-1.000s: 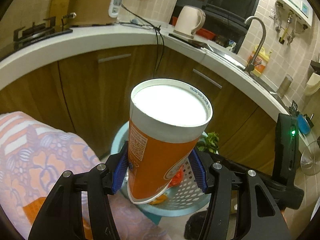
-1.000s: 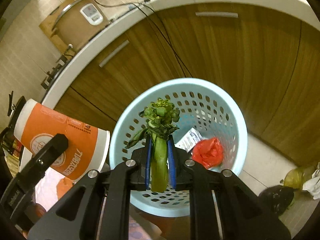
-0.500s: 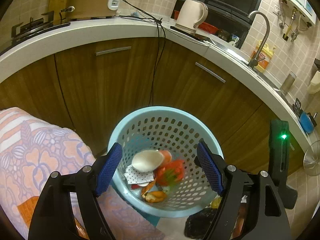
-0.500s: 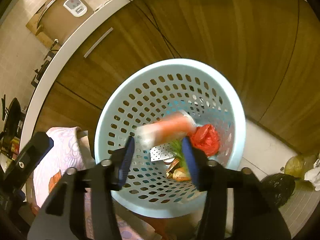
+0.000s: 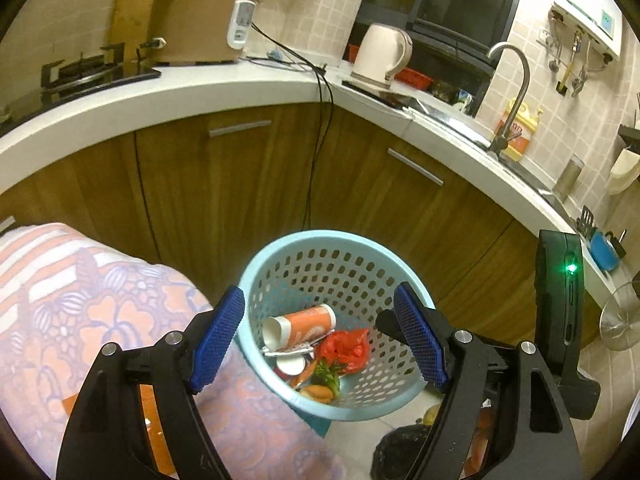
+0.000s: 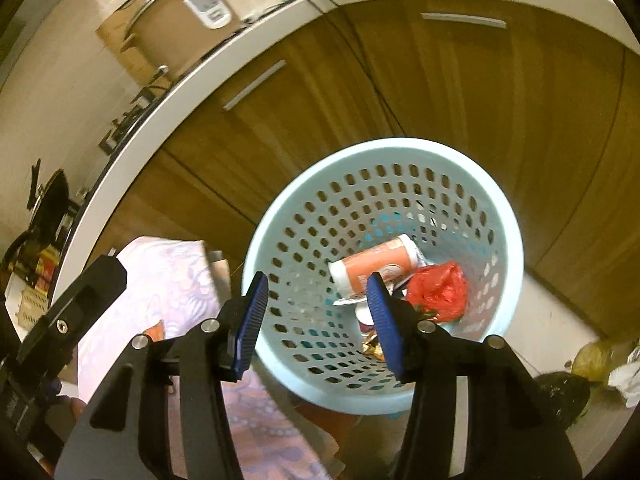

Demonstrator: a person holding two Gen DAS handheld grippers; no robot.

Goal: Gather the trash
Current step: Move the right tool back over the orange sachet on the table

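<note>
I hold my left gripper (image 5: 320, 340) above the pale blue perforated plastic basket (image 5: 280, 256), its jaws spread wide with nothing between them. My right gripper (image 6: 316, 320) hangs over the same basket (image 6: 304, 188), jaws parted and empty too. Inside the basket lies the orange-and-white paper cup (image 5: 300, 326) on its side, touching a crumpled red plastic bag (image 5: 346, 350), with green vegetable scraps (image 5: 329, 372) just beside them. The wooden cabinets (image 5: 240, 184) stand behind the basket under the white counter (image 5: 120, 108).
</note>
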